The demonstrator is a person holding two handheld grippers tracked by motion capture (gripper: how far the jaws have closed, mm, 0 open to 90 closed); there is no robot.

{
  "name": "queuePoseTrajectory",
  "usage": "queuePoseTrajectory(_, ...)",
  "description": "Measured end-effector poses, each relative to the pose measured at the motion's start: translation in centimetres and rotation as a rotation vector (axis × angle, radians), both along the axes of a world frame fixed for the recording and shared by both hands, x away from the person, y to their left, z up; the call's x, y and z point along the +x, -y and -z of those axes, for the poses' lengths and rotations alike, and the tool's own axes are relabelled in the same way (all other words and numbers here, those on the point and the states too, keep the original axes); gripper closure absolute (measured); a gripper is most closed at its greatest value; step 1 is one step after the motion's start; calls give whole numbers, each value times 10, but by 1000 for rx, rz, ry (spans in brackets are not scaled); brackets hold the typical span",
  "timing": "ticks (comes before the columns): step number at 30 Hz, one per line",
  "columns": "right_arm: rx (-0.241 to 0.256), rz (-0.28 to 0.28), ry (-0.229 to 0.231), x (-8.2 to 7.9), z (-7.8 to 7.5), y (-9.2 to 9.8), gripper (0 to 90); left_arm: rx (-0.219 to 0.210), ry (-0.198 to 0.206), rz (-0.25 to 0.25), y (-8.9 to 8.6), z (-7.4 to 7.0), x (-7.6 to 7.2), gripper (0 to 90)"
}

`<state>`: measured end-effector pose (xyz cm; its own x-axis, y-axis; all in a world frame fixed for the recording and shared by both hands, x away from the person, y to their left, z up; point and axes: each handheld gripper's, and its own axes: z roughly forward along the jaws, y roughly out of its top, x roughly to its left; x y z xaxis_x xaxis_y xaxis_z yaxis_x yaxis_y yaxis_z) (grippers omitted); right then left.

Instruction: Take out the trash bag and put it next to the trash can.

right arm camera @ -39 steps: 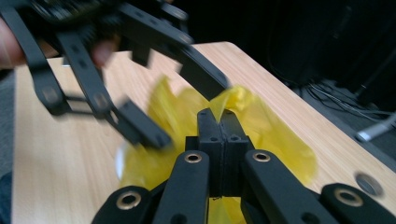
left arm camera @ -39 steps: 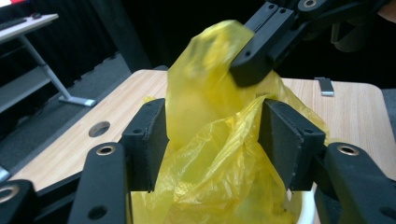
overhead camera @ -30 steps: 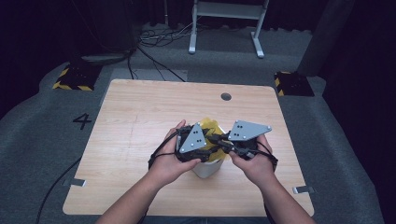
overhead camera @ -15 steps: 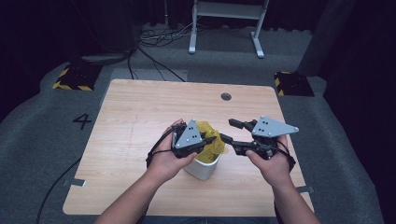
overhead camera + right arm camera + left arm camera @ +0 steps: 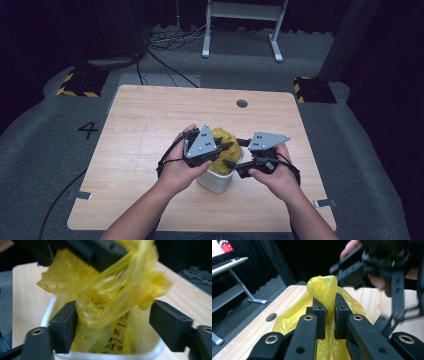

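My left gripper (image 5: 328, 315) clamps the yellow bag (image 5: 322, 290); my right gripper (image 5: 112, 322), jaws apart, straddles the bag above the white bin (image 5: 215, 181).

The left claw (image 5: 329, 315) pinches a fold of the yellow bag (image 5: 323, 290) — the right claw (image 5: 372, 267) hangs blurred beyond, above the bench (image 5: 254, 335).

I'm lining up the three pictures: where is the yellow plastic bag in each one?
High view: yellow plastic bag at centre, above the white bin.
Left gripper view: centre, pinched between the jaws.
Right gripper view: centre, between wide-open jaws.
Shared landmark: the wooden table.
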<state>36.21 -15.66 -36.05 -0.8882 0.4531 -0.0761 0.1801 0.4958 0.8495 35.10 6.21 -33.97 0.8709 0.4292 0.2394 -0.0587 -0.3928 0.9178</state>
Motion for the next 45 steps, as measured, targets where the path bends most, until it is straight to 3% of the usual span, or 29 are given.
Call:
queuePoseTrajectory(2,-25,-8,-16,2,2,-6,391,-6,10,7,-1,-1,-1,824)
queuePoseTrajectory(5,-64,-38,-54,3,3,-14,671,0,7,13,-2,-2,-2,798)
queuePoseTrajectory(7,-90,-45,-66,3,3,-16,823,4,-7,18,-3,-1,-4,686)
queuePoseTrajectory(8,-99,-35,-69,3,3,-17,843,-1,-7,6,-5,-1,-6,606)
queuePoseTrajectory(11,-103,-25,-77,3,3,-18,859,-20,12,-36,-13,-3,-14,348)
queuePoseTrajectory(15,-82,-13,-65,3,0,-15,860,-47,31,-95,-37,-8,-23,238)
queuePoseTrajectory(18,-64,-8,-61,3,-4,-12,860,-62,40,-142,-61,-8,-32,218)
queuePoseTrajectory(20,-49,-6,-60,4,-7,-10,860,-53,24,-165,-73,-4,-37,221)
queuePoseTrajectory(24,-32,3,-60,5,-12,-8,860,19,-36,-223,-92,20,-42,222)
queuePoseTrajectory(29,-22,13,-59,6,-13,-9,861,-26,-92,-234,-109,38,-46,219)
queuePoseTrajectory(31,-21,21,-56,7,-15,-8,861,-6,-89,-240,-115,39,-49,206)
queuePoseTrajectory(34,-9,32,-55,9,-16,-5,861,-53,-95,-228,-126,35,-56,209)
queuePoseTrajectory(36,-1,34,-57,10,-17,-4,861,-17,-97,-253,-132,35,-60,210)
queuePoseTrajectory(40,10,37,-51,9,-21,-4,861,30,-157,-267,-125,54,-56,213)
queuePoseTrajectory(42,10,37,-42,8,-24,-4,862,50,-197,-268,-116,67,-49,218)
queuePoseTrajectory(45,16,38,-30,6,-30,-4,861,67,-222,-276,-104,80,-37,226)
